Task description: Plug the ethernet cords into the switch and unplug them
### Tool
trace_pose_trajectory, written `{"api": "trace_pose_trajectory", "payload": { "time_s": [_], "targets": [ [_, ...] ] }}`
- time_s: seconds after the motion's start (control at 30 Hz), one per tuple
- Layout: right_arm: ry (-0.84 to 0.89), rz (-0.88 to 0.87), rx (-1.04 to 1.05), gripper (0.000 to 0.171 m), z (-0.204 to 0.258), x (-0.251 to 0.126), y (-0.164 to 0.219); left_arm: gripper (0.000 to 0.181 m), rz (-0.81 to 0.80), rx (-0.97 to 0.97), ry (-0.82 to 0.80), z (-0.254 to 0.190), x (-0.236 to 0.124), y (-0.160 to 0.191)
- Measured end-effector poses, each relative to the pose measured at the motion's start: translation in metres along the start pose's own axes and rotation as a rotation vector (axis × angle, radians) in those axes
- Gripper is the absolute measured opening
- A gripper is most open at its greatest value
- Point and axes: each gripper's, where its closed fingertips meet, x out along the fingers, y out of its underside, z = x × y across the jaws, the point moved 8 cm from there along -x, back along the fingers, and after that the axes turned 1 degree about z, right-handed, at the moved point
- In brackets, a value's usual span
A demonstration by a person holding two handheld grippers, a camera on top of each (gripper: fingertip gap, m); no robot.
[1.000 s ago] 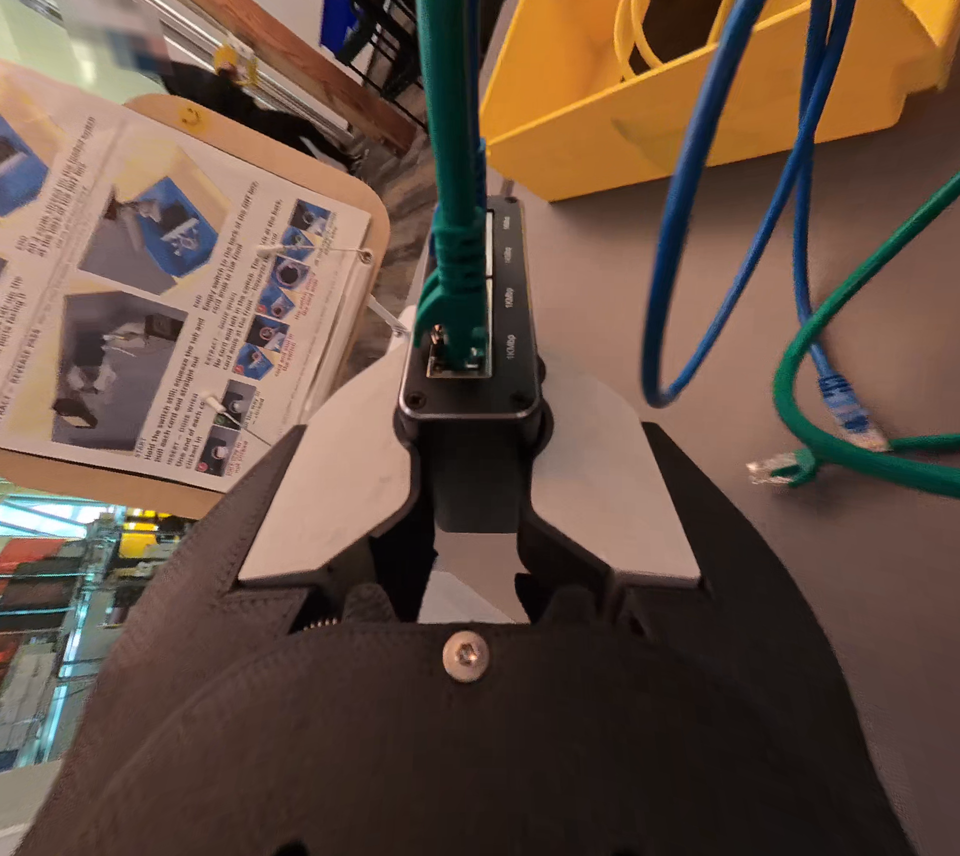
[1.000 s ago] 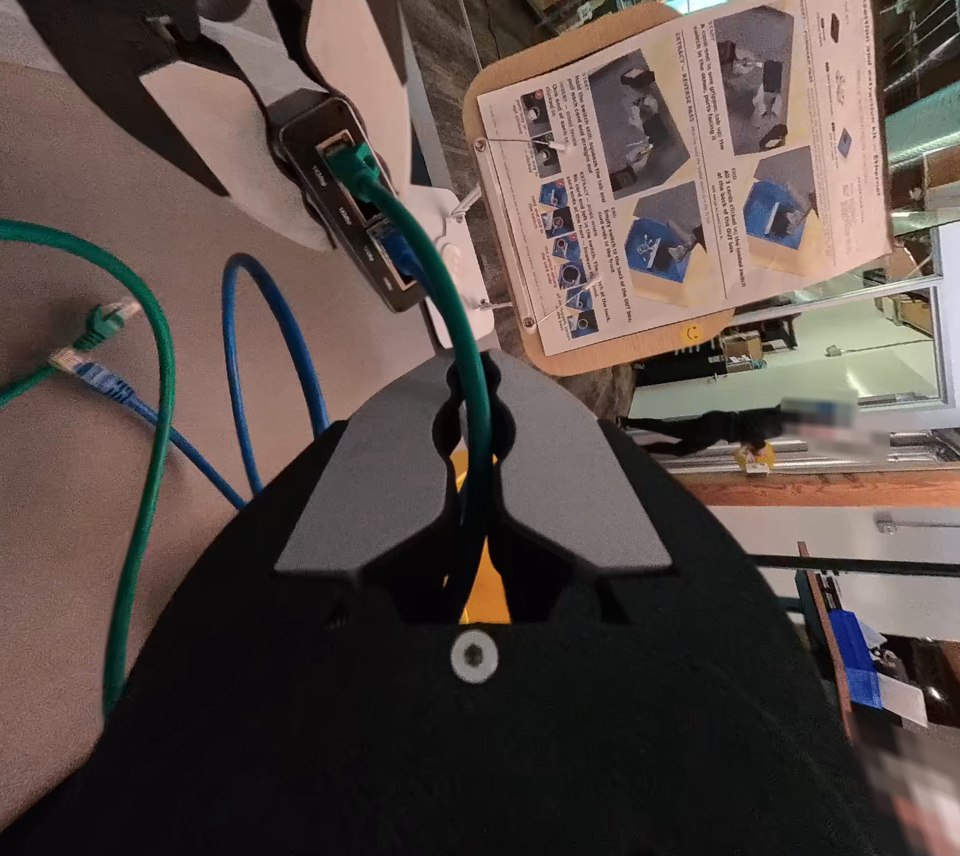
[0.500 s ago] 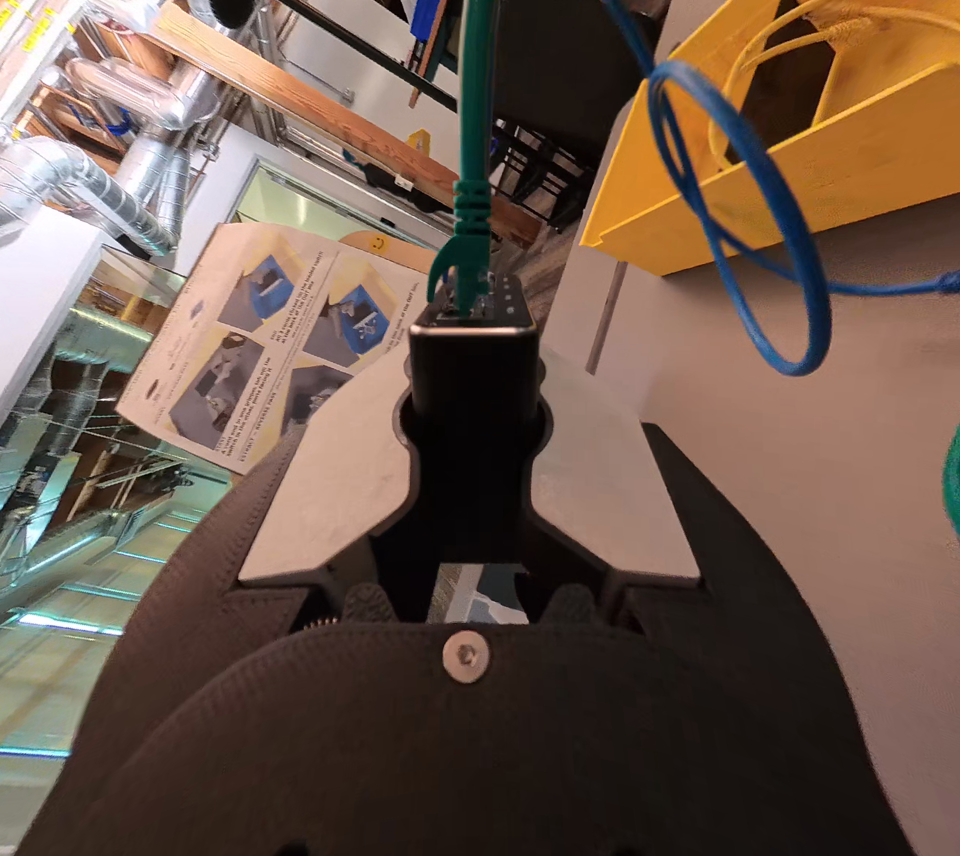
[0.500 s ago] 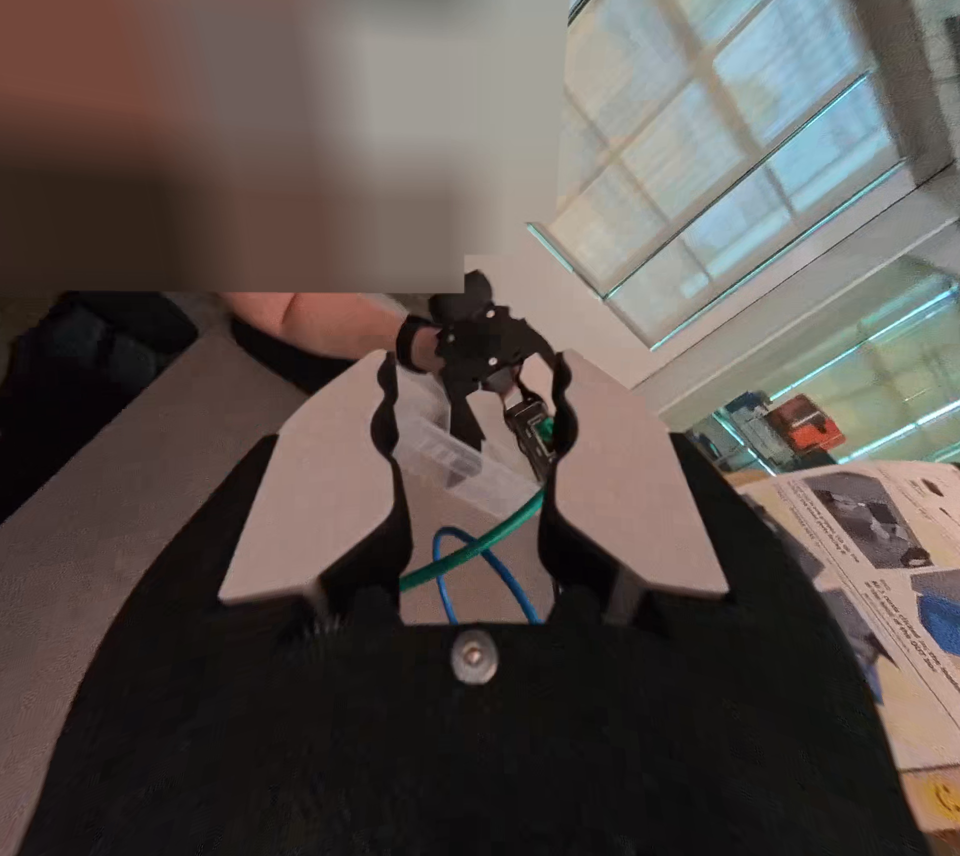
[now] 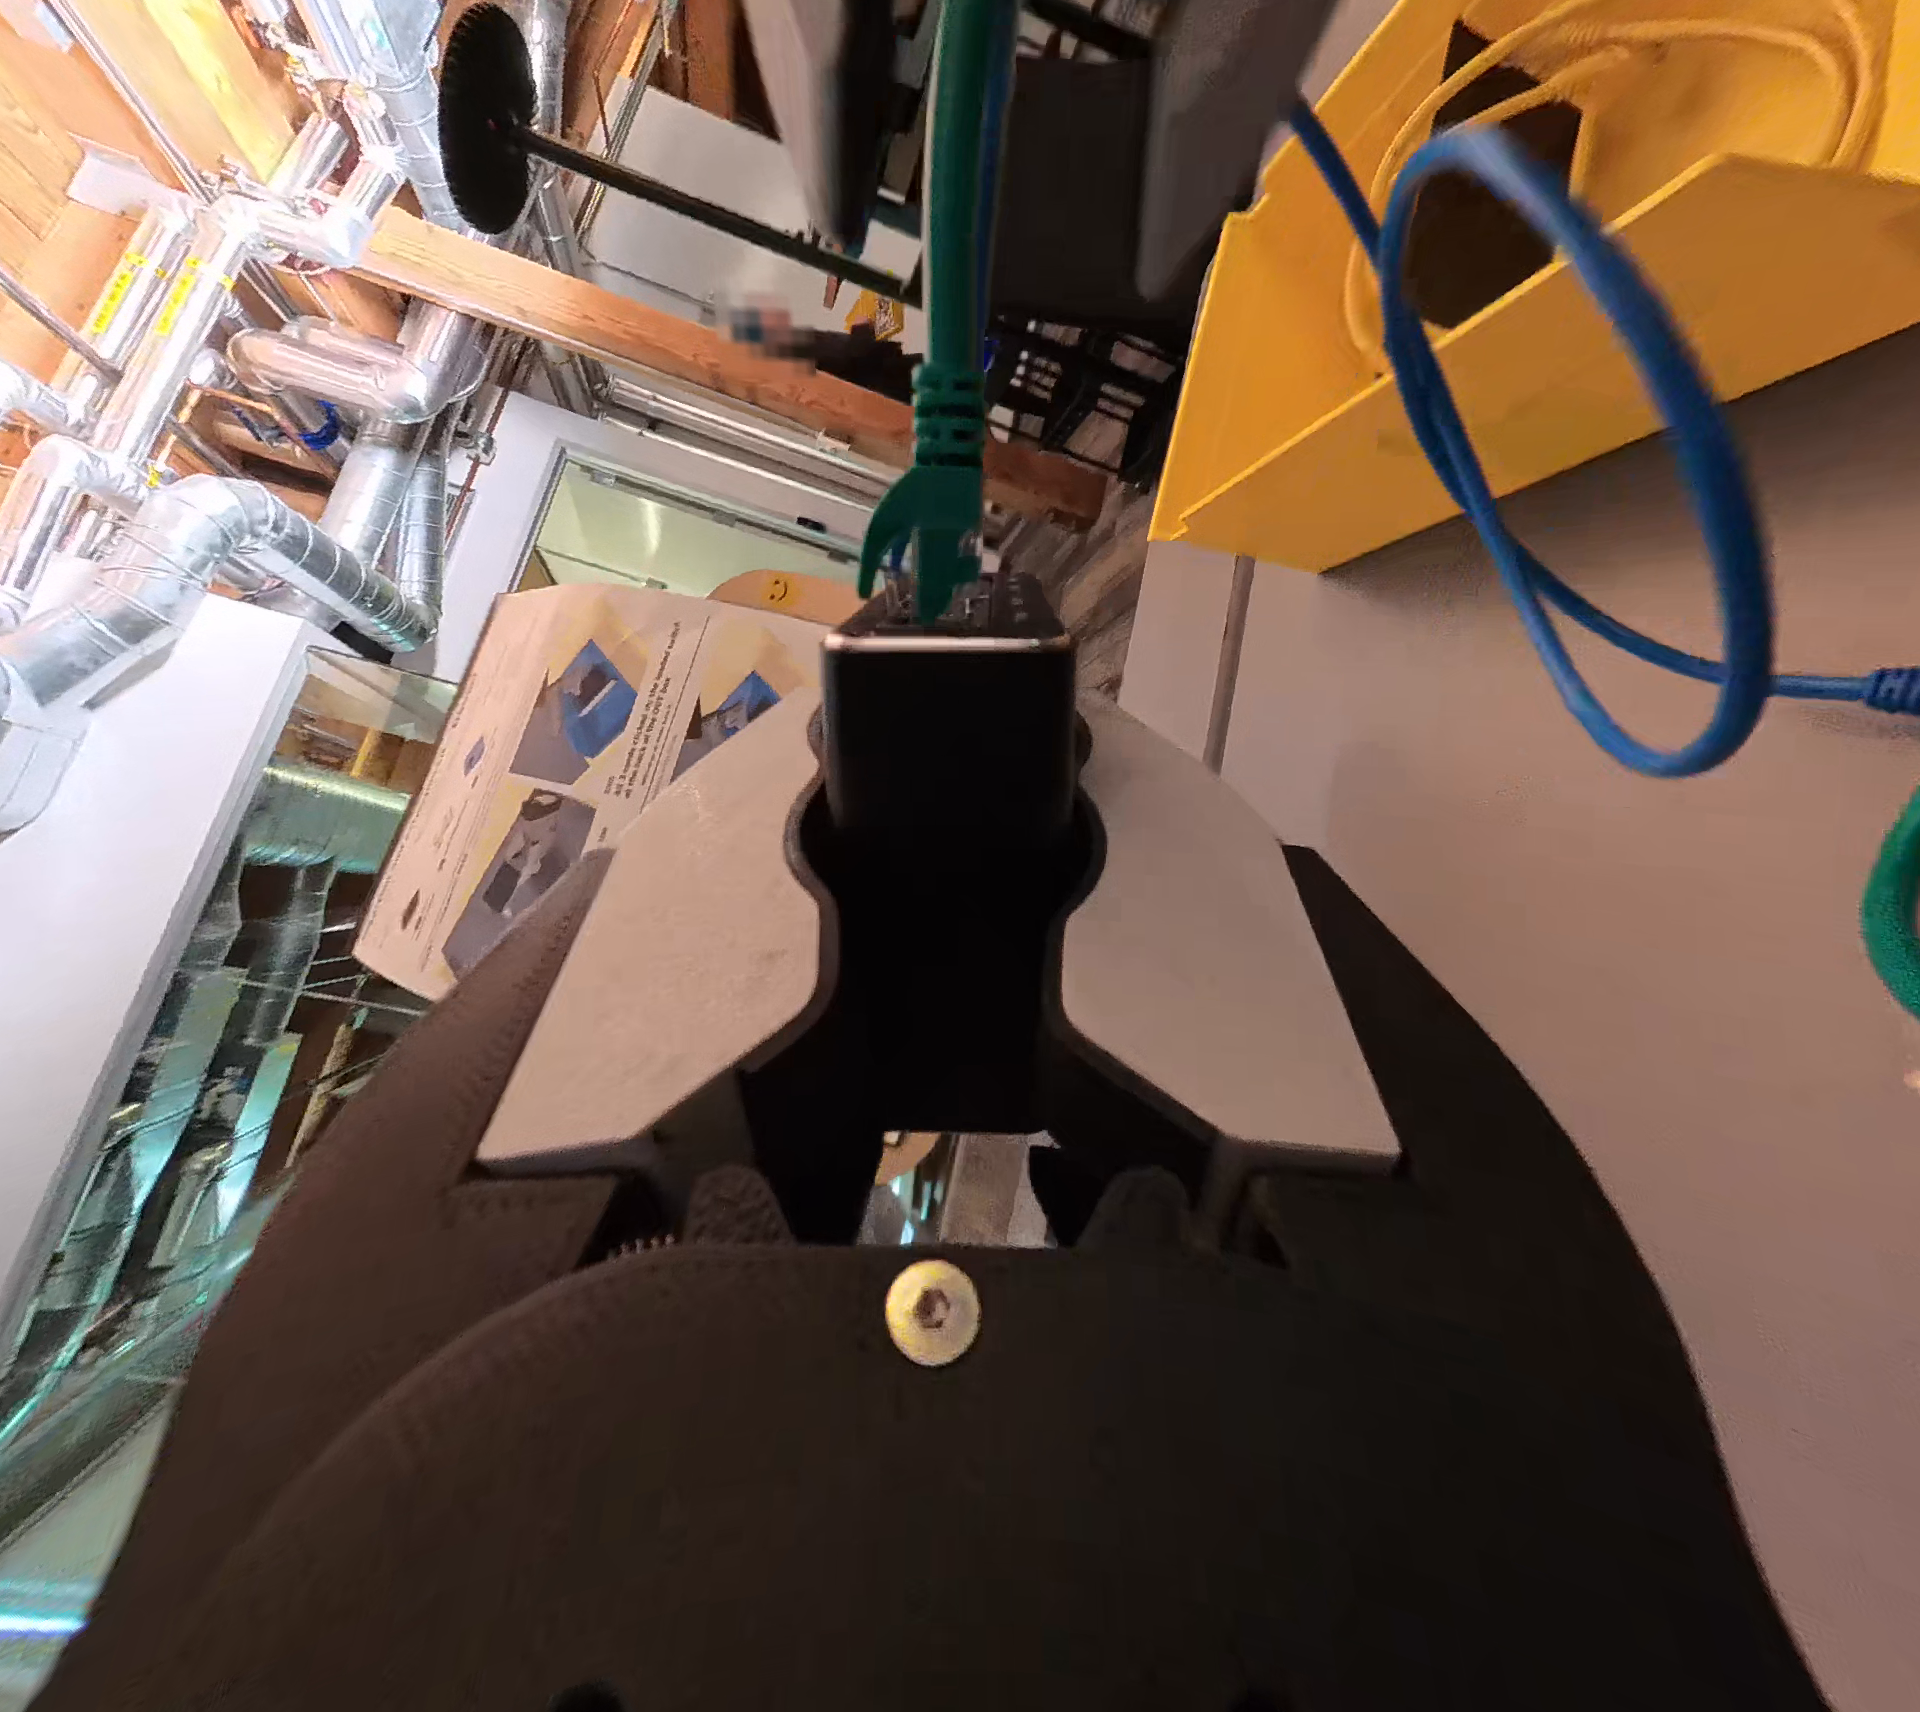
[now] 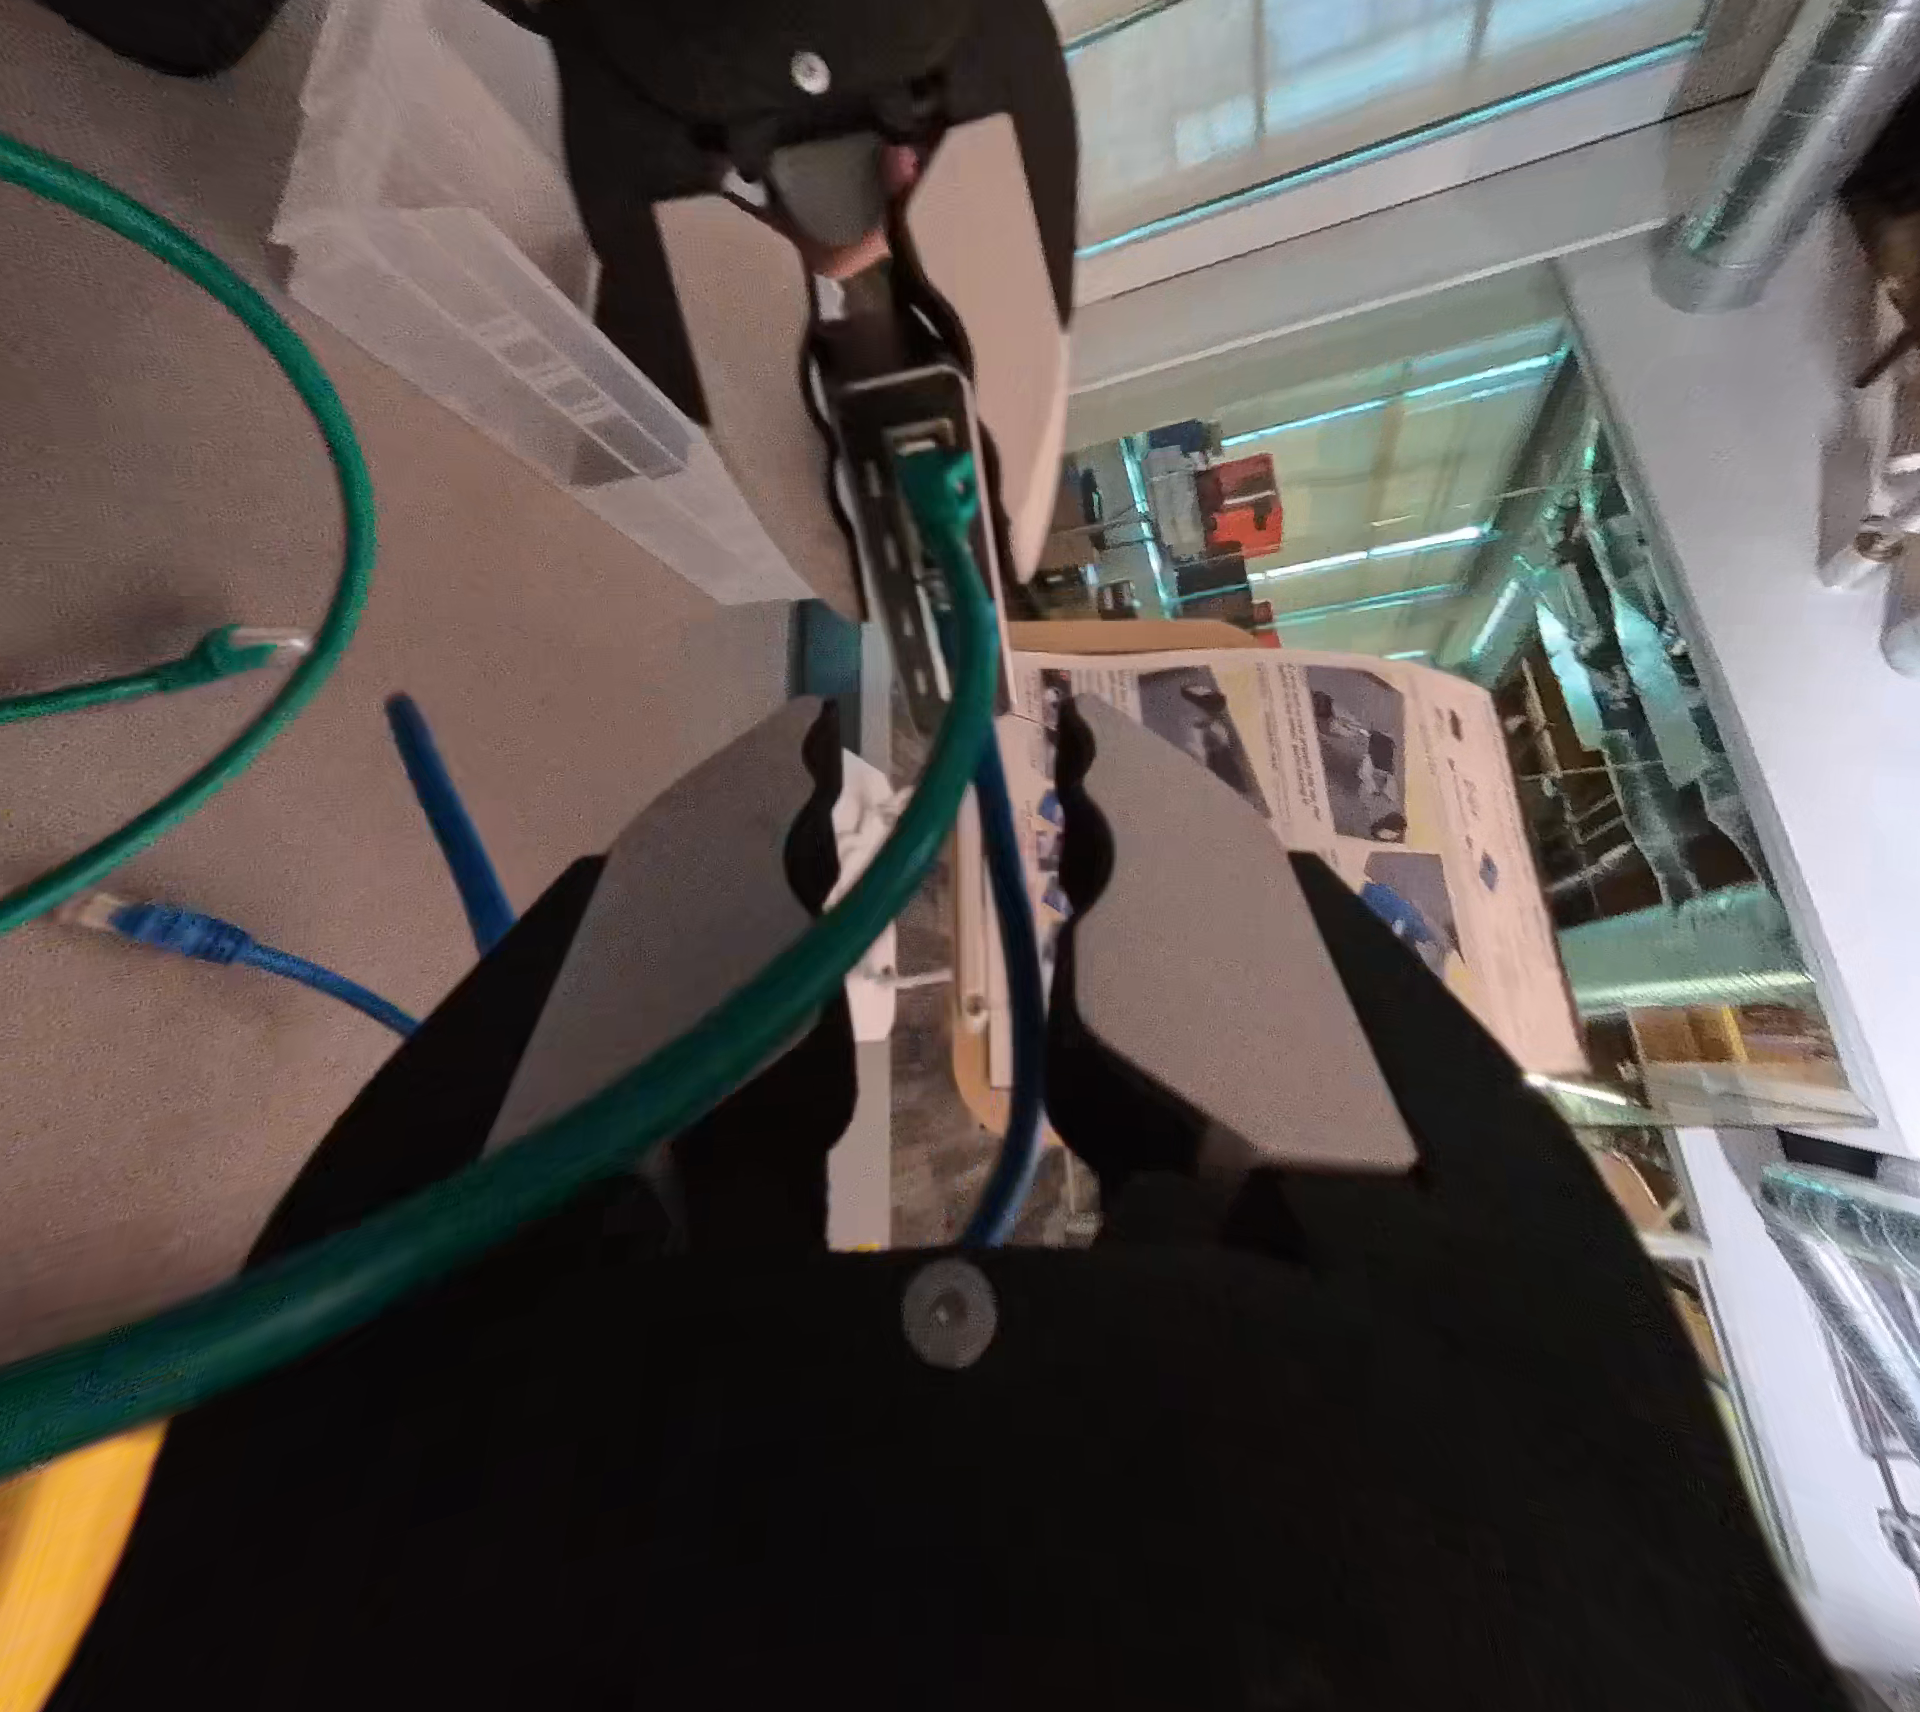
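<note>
My left gripper [image 5: 945, 727] is shut on the black switch [image 5: 948, 883] and holds it tilted up off the table. A green cord [image 5: 940, 457] is plugged into its near port. My right gripper [image 6: 940, 789] is open and faces the switch [image 6: 914, 519] end-on. The green cord [image 6: 935, 810] and a blue cord [image 6: 1023, 1039] run loosely between its fingers. The blue cord's plug on the switch is hidden. In the left wrist view the right gripper [image 5: 987, 249] straddles the green cord above the switch. The left gripper [image 6: 883, 436] also shows in the right wrist view.
A yellow bin [image 5: 1558, 291] with yellow cords stands at the right. A loose green plug [image 6: 249, 644] and a loose blue plug [image 6: 177, 924] lie on the grey table [image 6: 520, 644]. A clear plastic box [image 6: 499, 332] sits behind. An instruction sheet [image 6: 1351, 831] stands beside the table. My right fingertips sit around 6 cm from my left ones.
My right gripper let go of the green cord and opened, then came back around it near the switch. My left gripper tilted the switch upward, still gripping it.
</note>
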Motion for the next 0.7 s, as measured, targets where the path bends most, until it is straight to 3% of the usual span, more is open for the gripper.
{"api": "trace_pose_trajectory", "payload": {
  "time_s": [0.23, 0.7],
  "targets": [
    [0.018, -0.069, -0.078, 0.02, 0.011, 0.014, -0.027, 0.037, -0.032, 0.021, 0.053, -0.009, -0.003, -0.014],
    [-0.022, -0.069, -0.076, 0.015, 0.018, 0.022, -0.028, 0.036, 0.001, 0.038, 0.105, -0.014, 0.0, -0.013]
  ]
}}
